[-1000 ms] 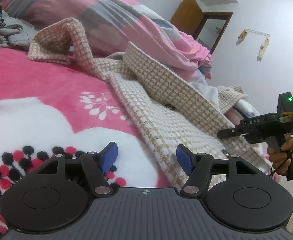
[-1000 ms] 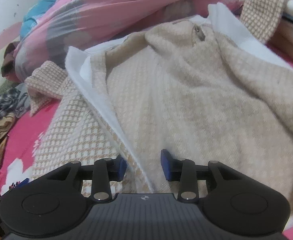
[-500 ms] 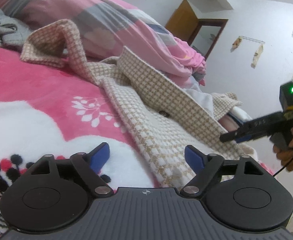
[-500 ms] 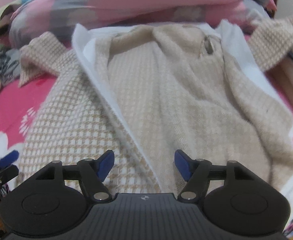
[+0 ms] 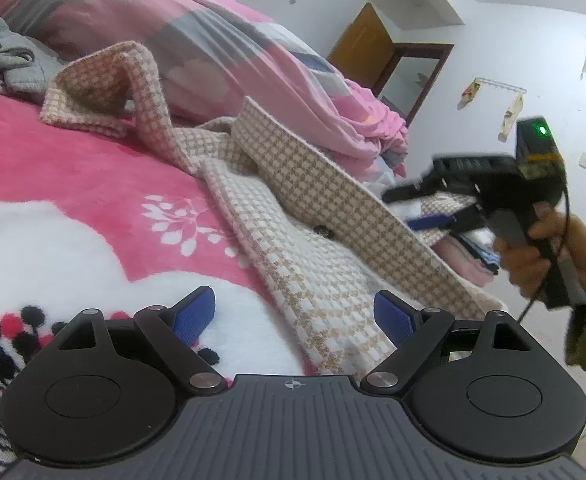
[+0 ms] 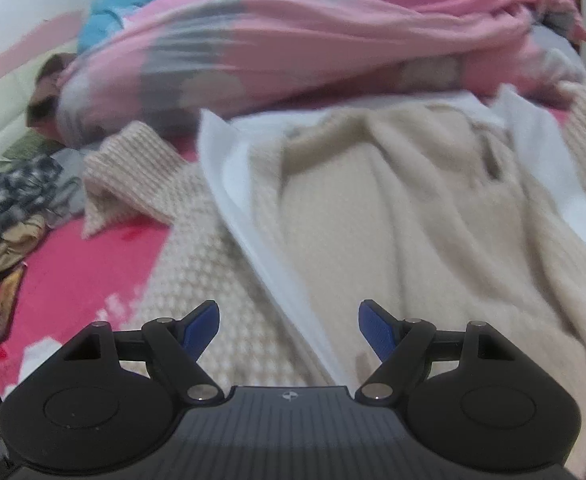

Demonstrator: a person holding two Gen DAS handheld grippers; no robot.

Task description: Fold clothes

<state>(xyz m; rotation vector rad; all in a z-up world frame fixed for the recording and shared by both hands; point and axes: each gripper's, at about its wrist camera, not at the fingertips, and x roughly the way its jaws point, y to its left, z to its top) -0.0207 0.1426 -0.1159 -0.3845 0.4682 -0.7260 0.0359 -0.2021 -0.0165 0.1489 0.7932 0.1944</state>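
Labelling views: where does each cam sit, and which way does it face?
Left wrist: on the left gripper, low over the pink blanket, facing the checked coat; own open jaws, plus the right gripper and its hand.
Right wrist: on the right gripper, angled down at the coat's lining; own jaws opening, nothing between.
Shared: coat, pink quilt.

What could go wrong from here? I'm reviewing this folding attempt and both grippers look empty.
1. The checked jacket lies with one front flap standing up; unheld, it may flop back.
2. The right gripper, its jaws opening, hovers over the cream lining; a grab there could catch lining only, bunching the fold.
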